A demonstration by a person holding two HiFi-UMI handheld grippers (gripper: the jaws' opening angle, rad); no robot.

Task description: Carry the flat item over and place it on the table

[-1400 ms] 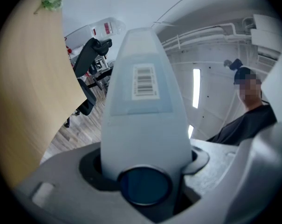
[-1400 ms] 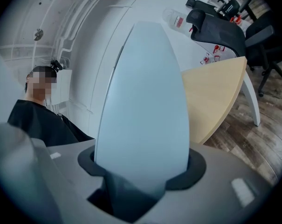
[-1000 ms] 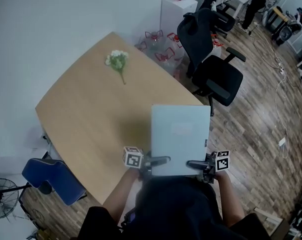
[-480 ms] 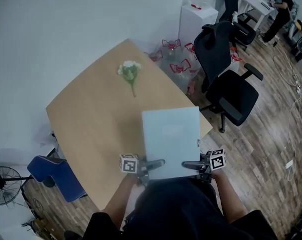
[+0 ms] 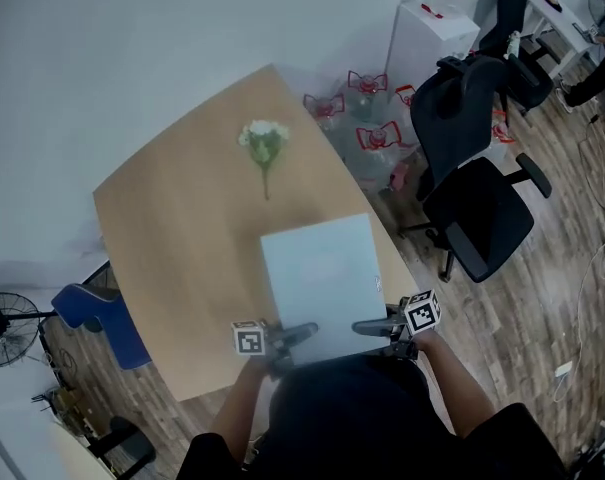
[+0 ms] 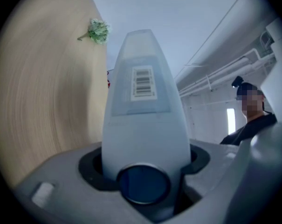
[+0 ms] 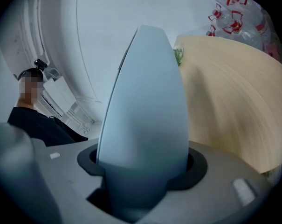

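1. The left gripper (image 5: 300, 334) is clamped on the near left edge of the flat item (image 5: 322, 273) - in its own view the pale blue slab (image 6: 143, 106) fills the gap between the jaws, barcode label (image 6: 143, 82) facing up.
2. The right gripper (image 5: 370, 325) grips the near right edge the same way, with the slab (image 7: 145, 106) wedged between its jaws.
3. The flat item lies level over the table's (image 5: 182, 228) near right part; I can't tell whether it touches the wood.
4. A sprig of white flowers (image 5: 263, 146) lies toward the table's far side, well apart from the item.
5. Off the table's right side stands a black office chair (image 5: 482, 218) - a blue chair (image 5: 102, 313) sits off its left.
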